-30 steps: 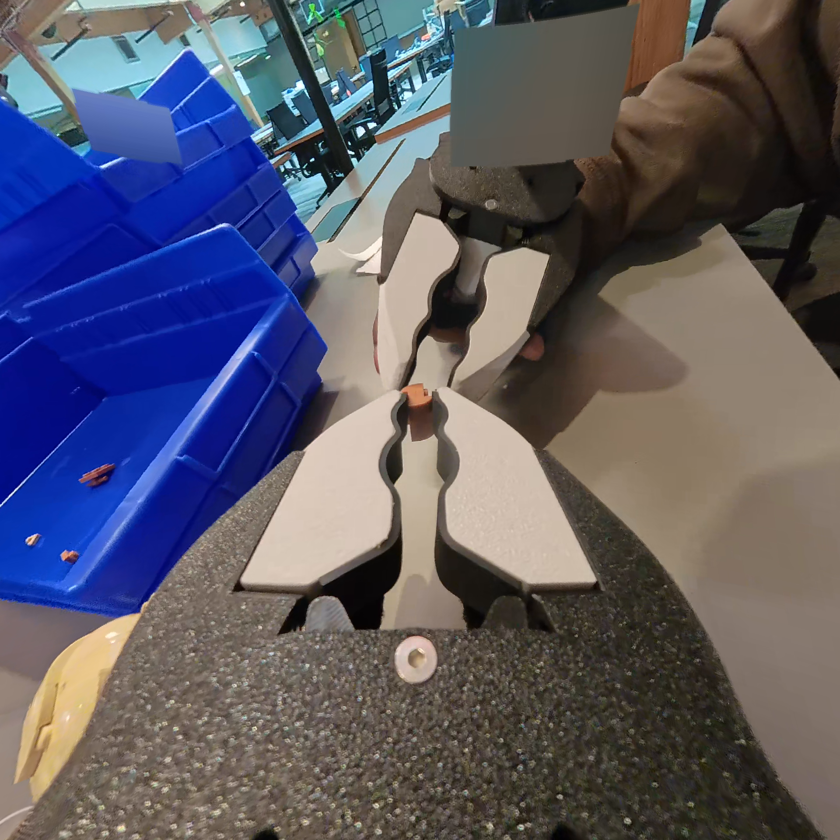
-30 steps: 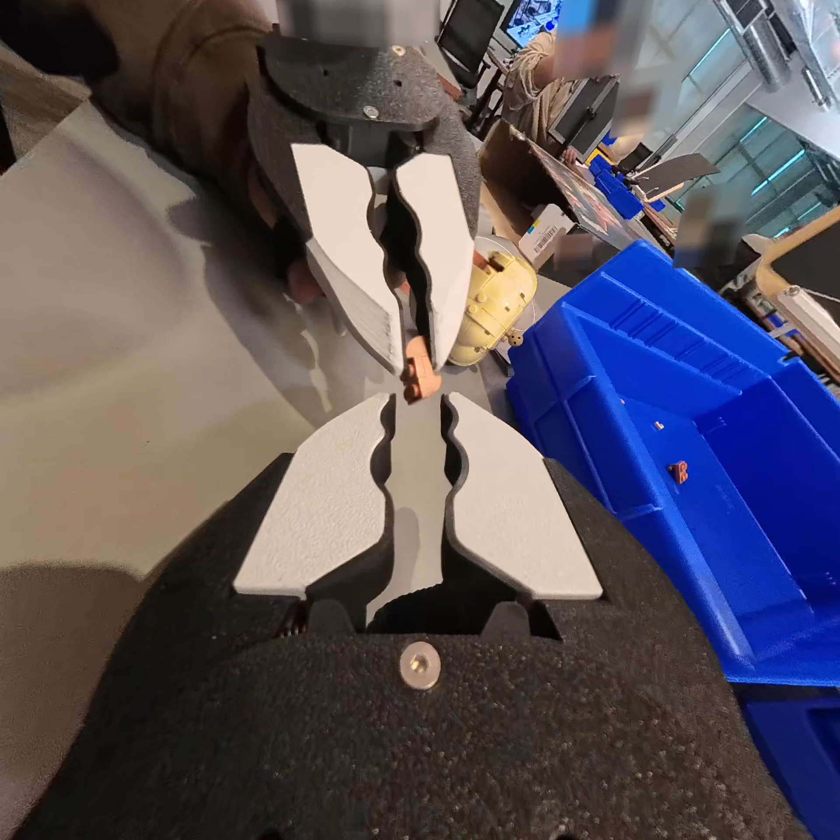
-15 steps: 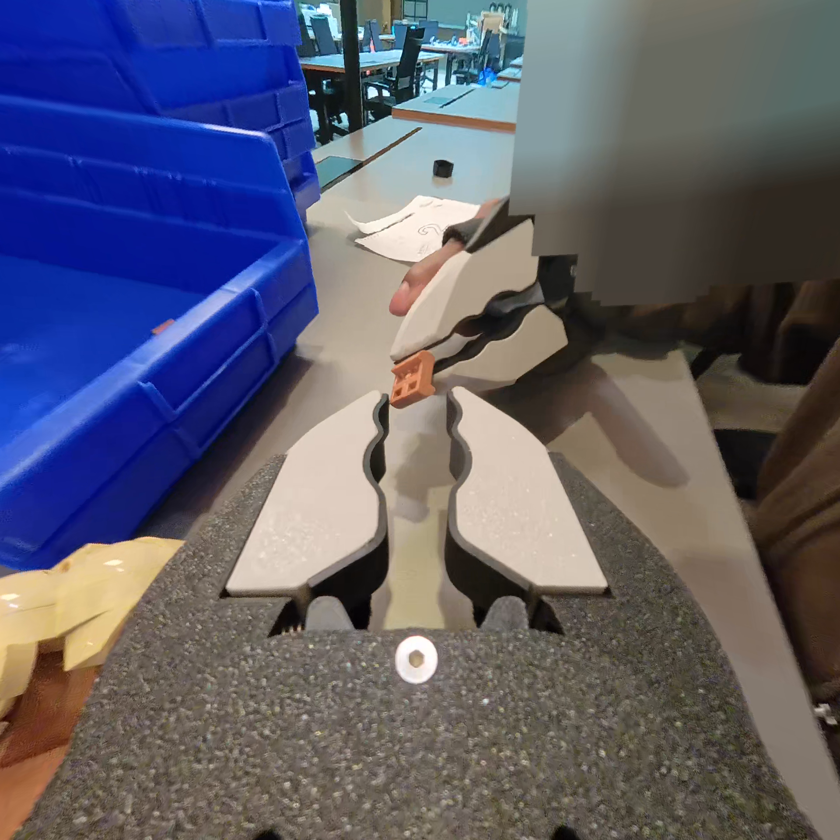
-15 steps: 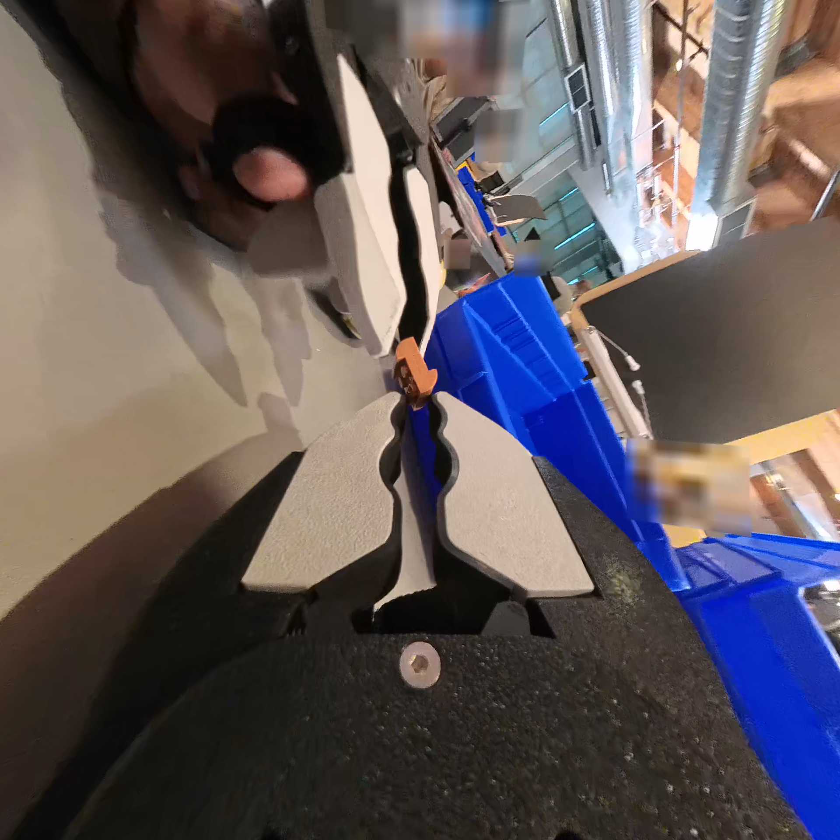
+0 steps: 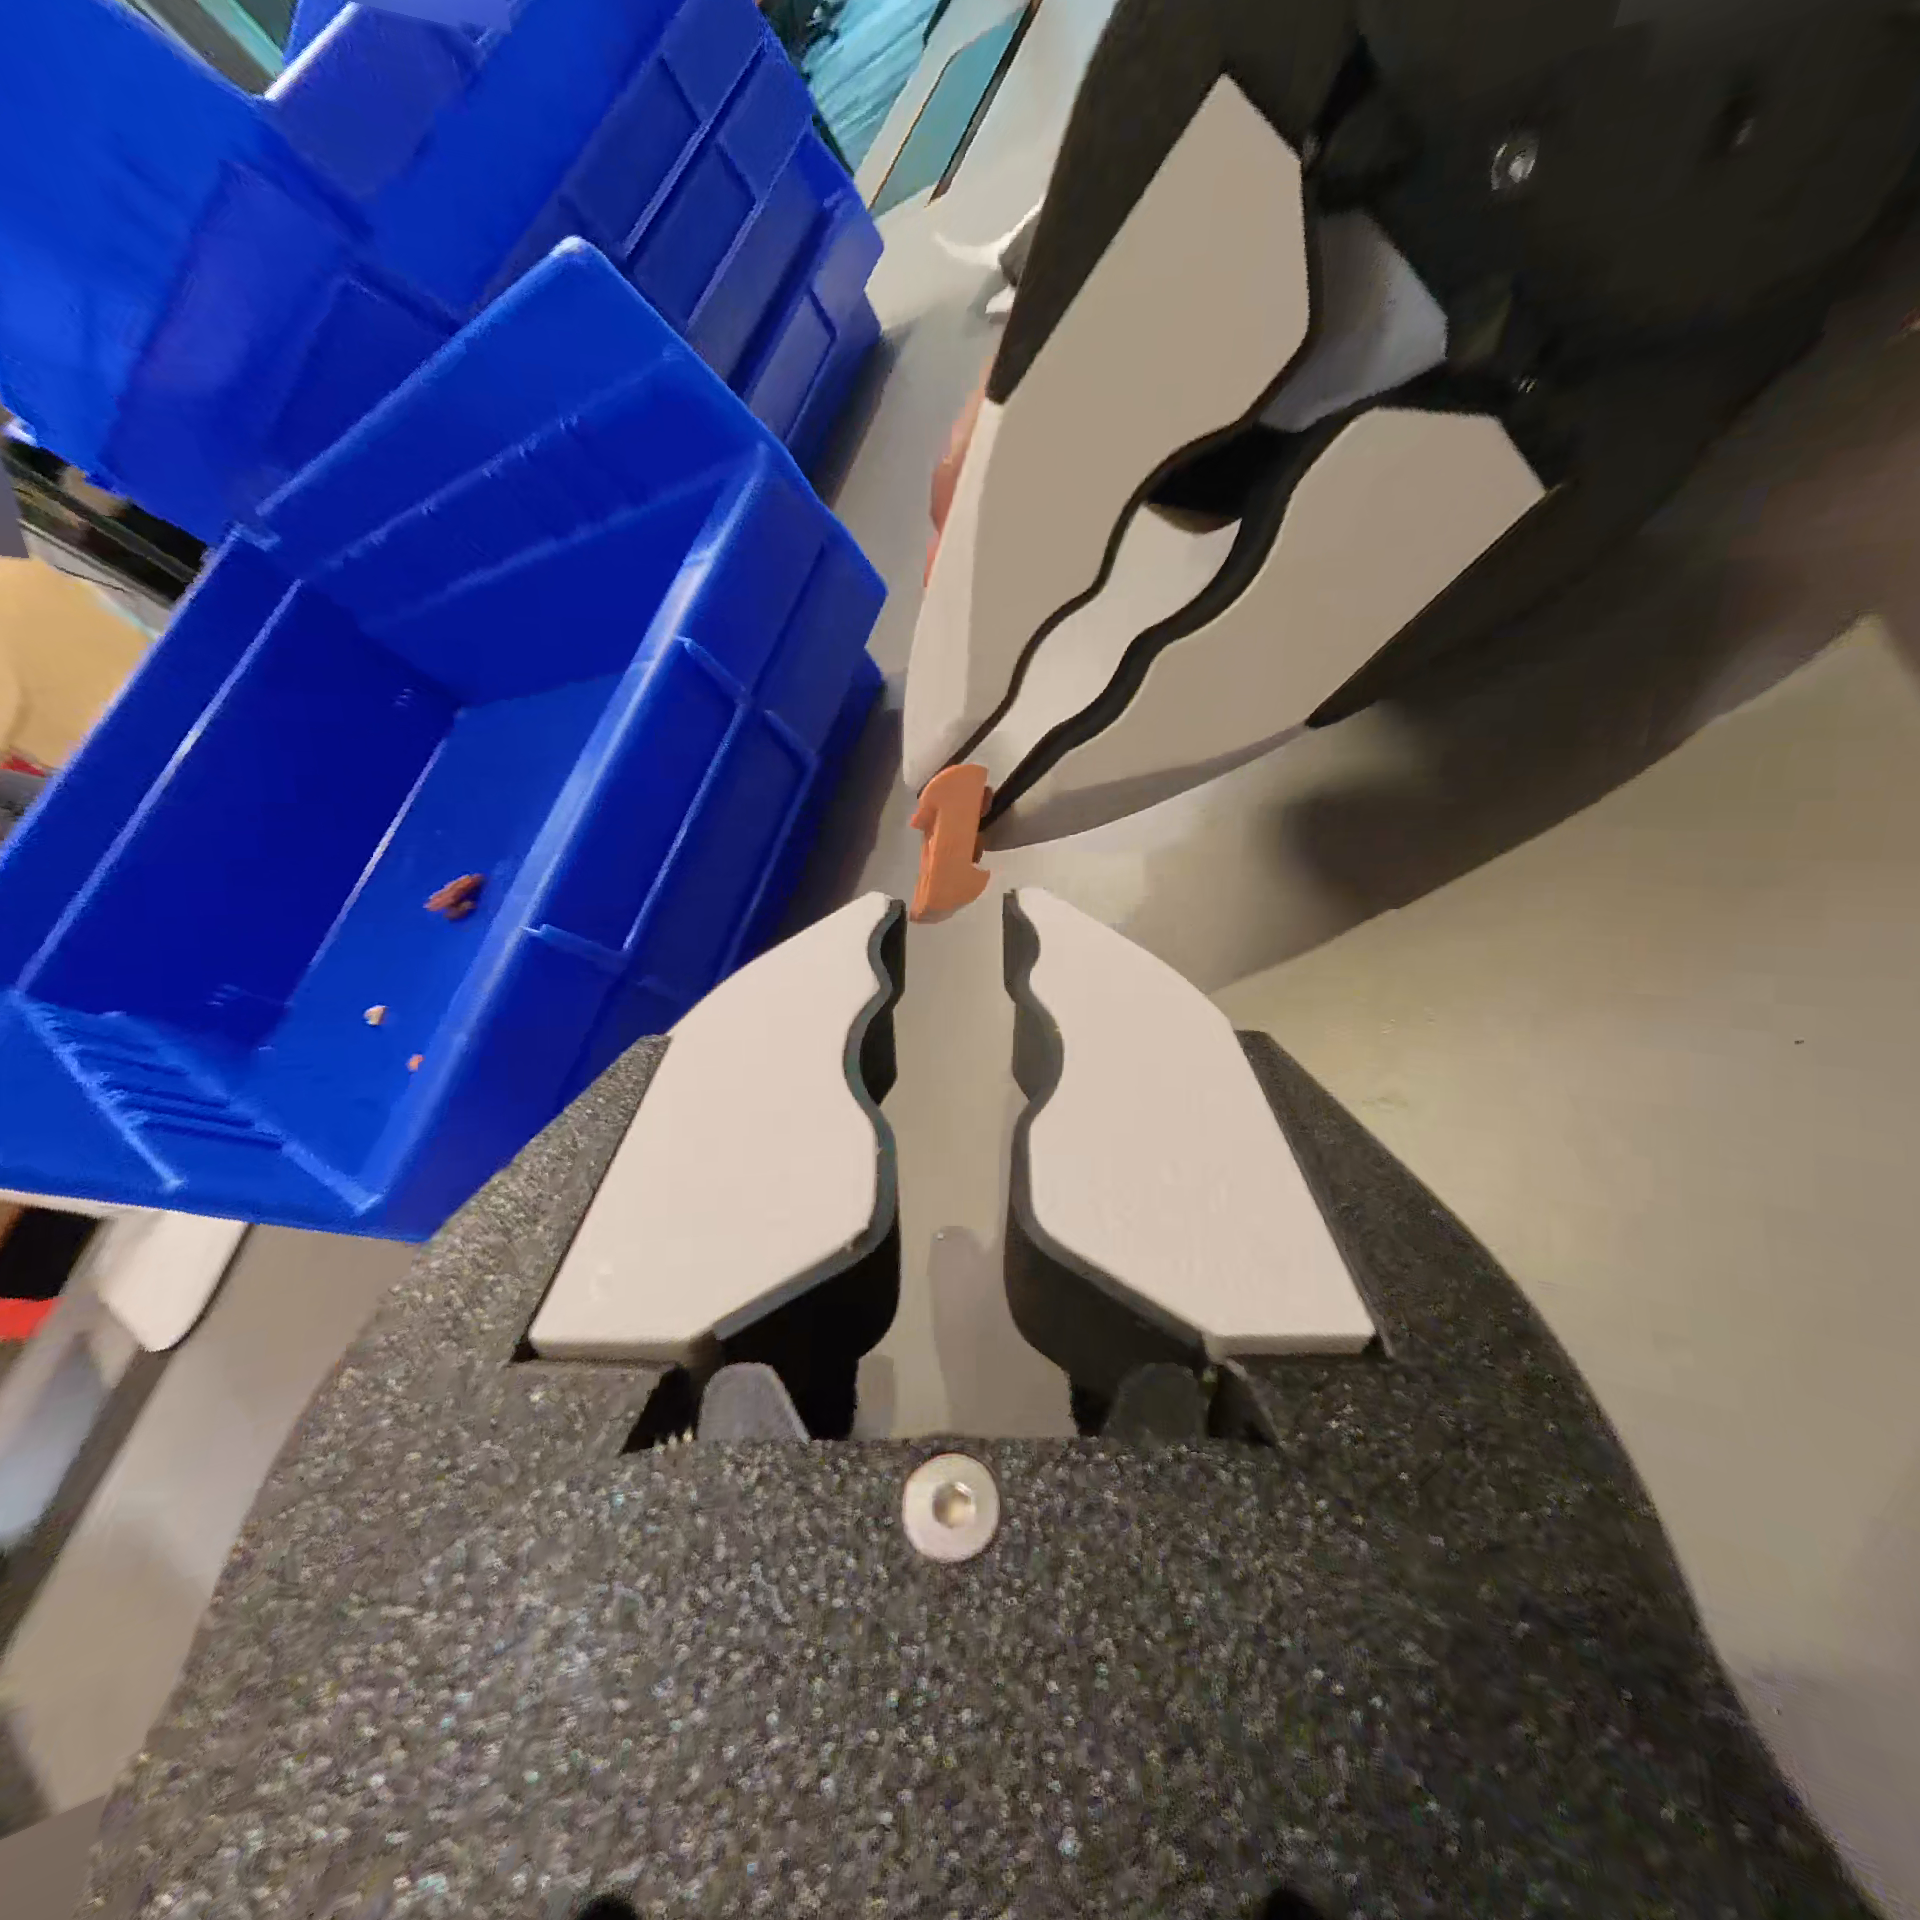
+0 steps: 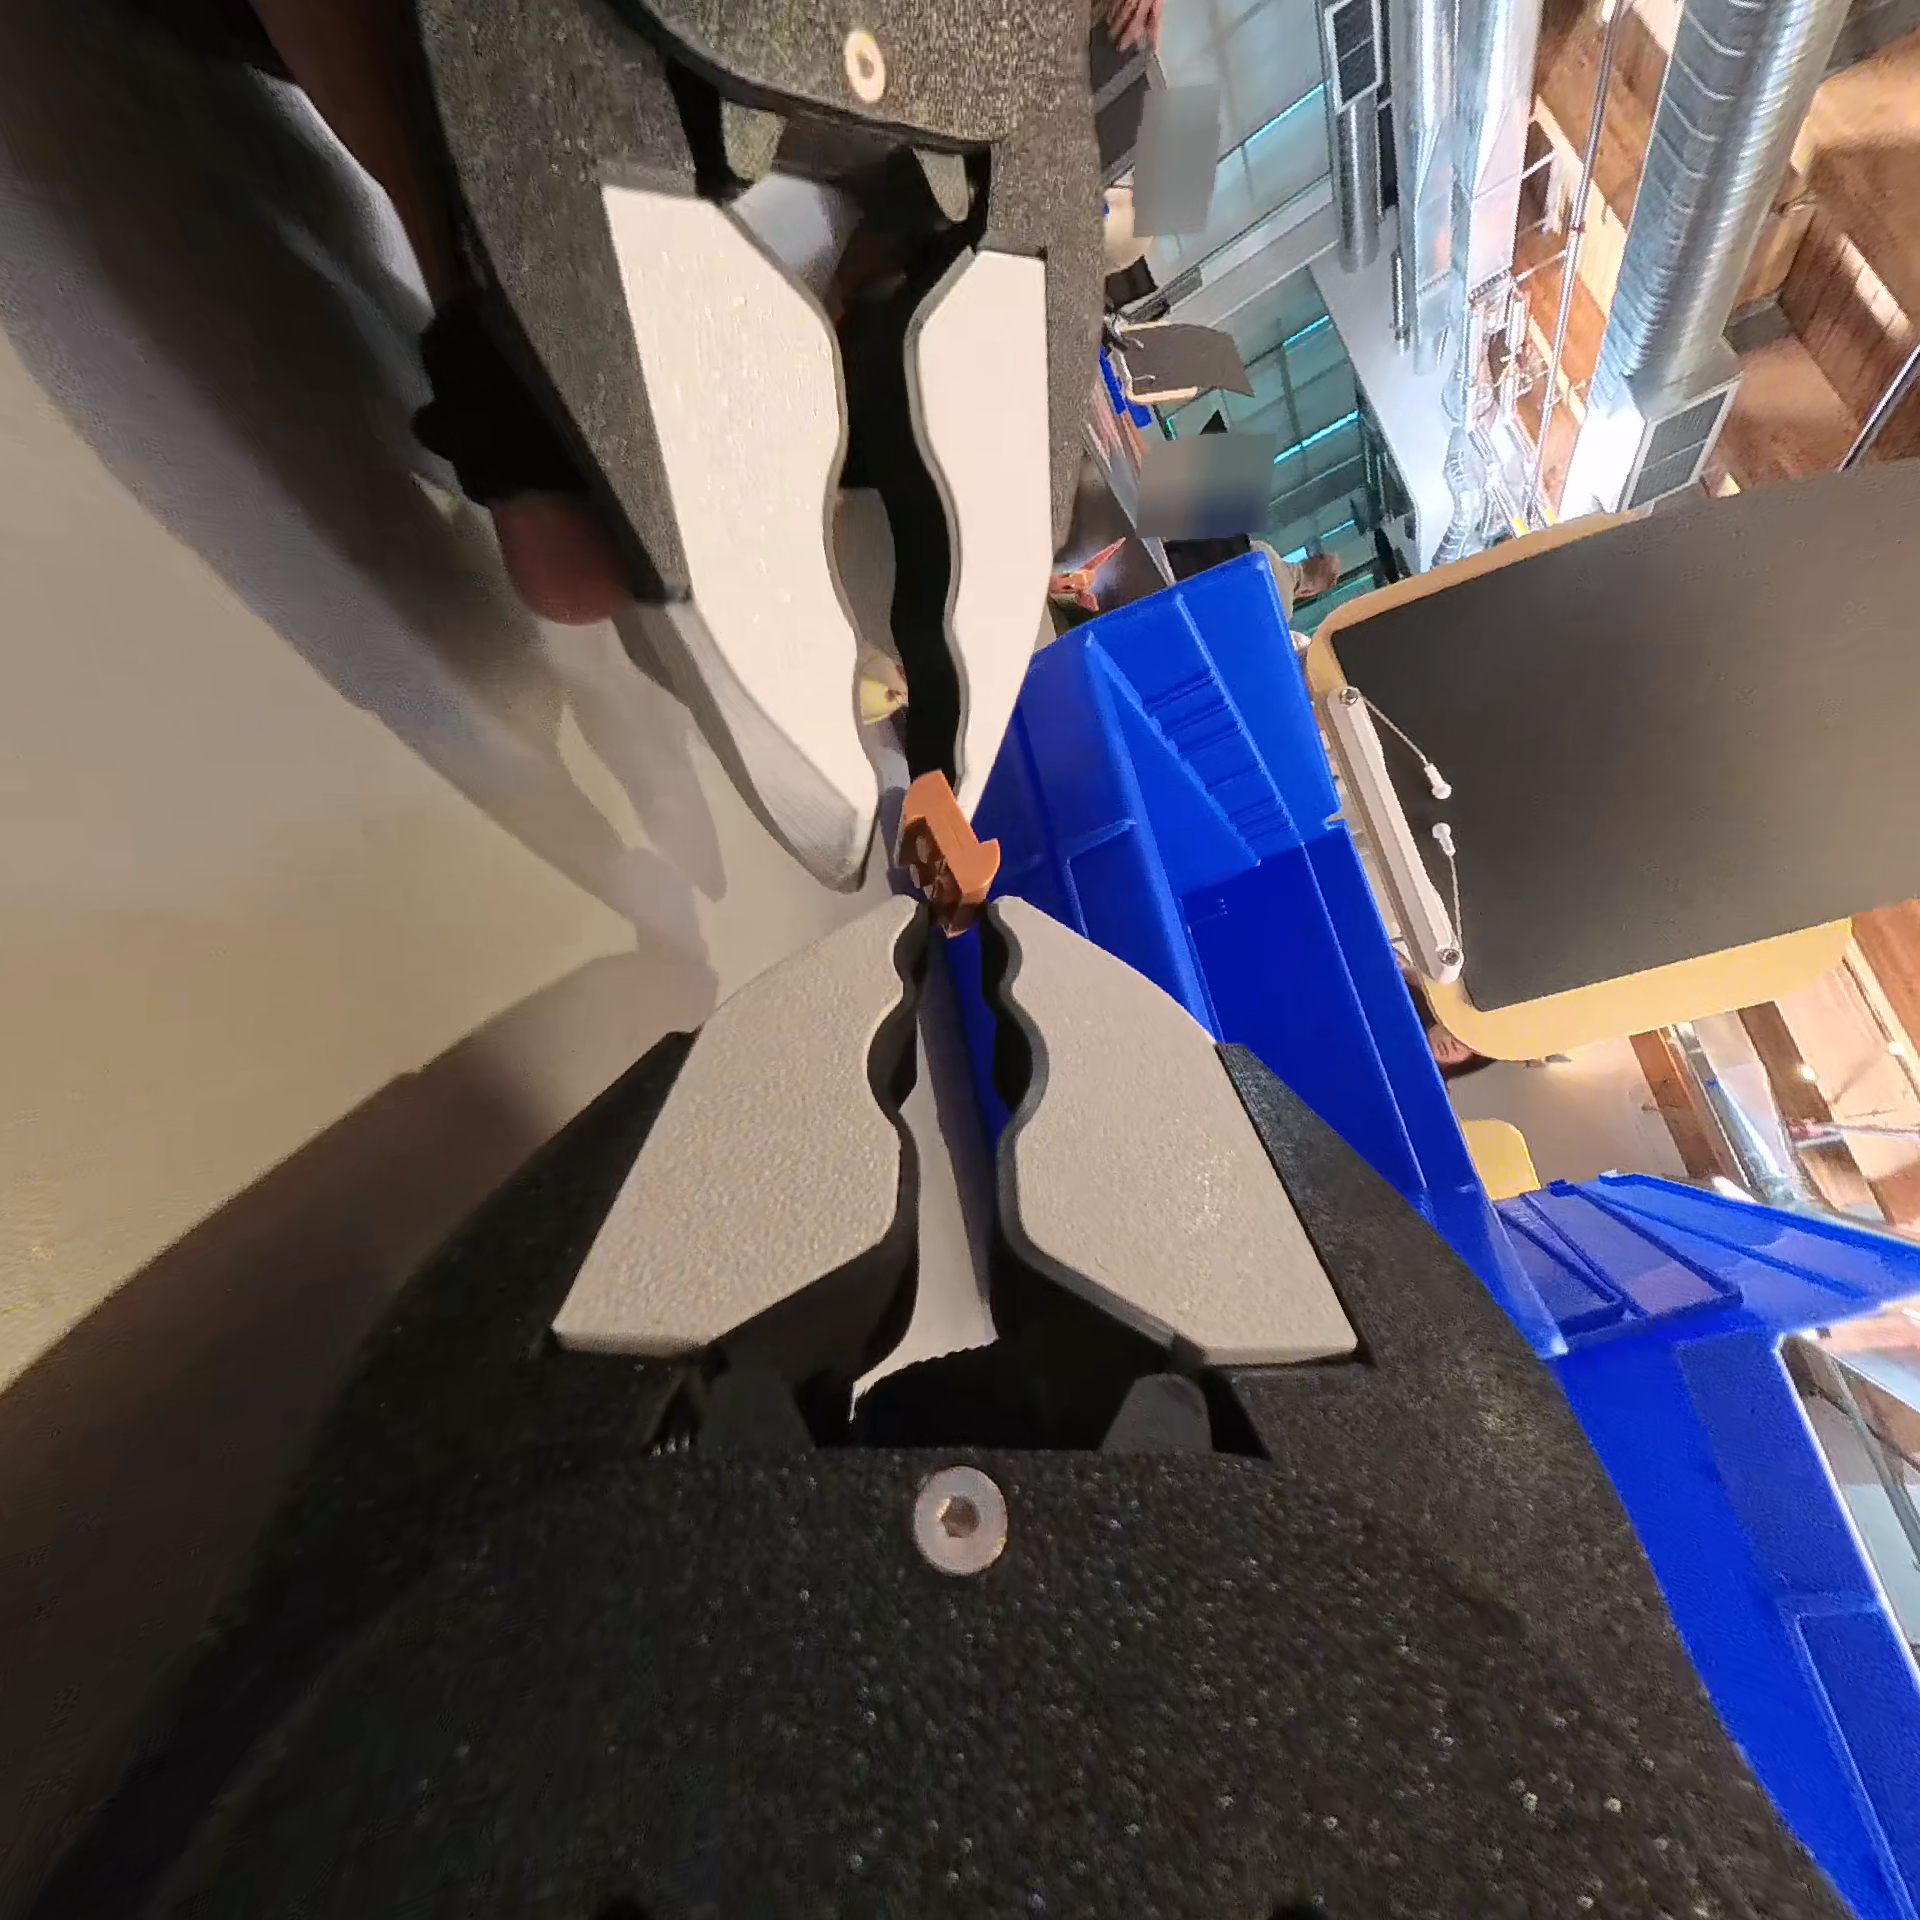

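Right claw on notched orange piece

We see matt, grainy black gripper shells, matt grey finger plates, glossy blue plastic bins, a smooth orange plastic clip and a matt grey tabletop.
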Demonstrator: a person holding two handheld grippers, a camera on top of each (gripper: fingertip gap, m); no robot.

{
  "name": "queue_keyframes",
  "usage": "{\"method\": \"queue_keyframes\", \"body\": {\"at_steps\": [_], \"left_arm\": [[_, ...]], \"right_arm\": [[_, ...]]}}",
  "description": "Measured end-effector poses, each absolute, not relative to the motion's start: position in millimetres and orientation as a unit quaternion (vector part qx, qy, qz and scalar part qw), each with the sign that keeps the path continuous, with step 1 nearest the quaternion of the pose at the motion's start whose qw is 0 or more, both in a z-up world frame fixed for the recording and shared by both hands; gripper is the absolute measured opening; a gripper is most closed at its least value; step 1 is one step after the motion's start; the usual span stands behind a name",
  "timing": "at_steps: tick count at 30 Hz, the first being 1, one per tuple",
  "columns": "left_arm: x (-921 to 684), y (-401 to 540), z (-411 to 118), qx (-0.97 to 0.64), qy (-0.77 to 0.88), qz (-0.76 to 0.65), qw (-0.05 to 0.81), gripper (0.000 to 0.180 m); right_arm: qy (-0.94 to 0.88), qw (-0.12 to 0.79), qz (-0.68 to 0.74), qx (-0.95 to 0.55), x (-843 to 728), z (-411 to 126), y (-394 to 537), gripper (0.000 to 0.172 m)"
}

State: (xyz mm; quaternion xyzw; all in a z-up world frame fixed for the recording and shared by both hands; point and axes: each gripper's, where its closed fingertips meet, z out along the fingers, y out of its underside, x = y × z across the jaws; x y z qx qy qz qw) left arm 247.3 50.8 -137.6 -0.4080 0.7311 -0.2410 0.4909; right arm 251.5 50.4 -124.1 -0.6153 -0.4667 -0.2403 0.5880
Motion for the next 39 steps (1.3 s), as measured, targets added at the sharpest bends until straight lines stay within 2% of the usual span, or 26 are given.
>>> {"method": "queue_keyframes", "body": {"at_steps": [16, 22, 26, 28, 39], "left_arm": [[248, 59, -142, -0.369, 0.752, -0.113, 0.535, 0.010], [247, 62, -149, -0.338, 0.773, -0.063, 0.533, 0.010], [247, 59, -152, -0.317, 0.784, -0.044, 0.532, 0.010], [247, 59, -153, -0.312, 0.786, -0.038, 0.533, 0.010], [247, 63, -152, -0.315, 0.782, -0.033, 0.537, 0.011]], "right_arm": [[-0.471, 0.575, -0.255, -0.619, 247, -129, 53, 0.008], [-0.474, 0.569, -0.263, -0.619, 247, -131, 54, 0.022], [-0.492, 0.553, -0.268, -0.617, 243, -139, 53, 0.020], [-0.500, 0.546, -0.271, -0.615, 241, -142, 52, 0.012], [-0.498, 0.548, -0.280, -0.611, 243, -140, 53, 0.010]]}}
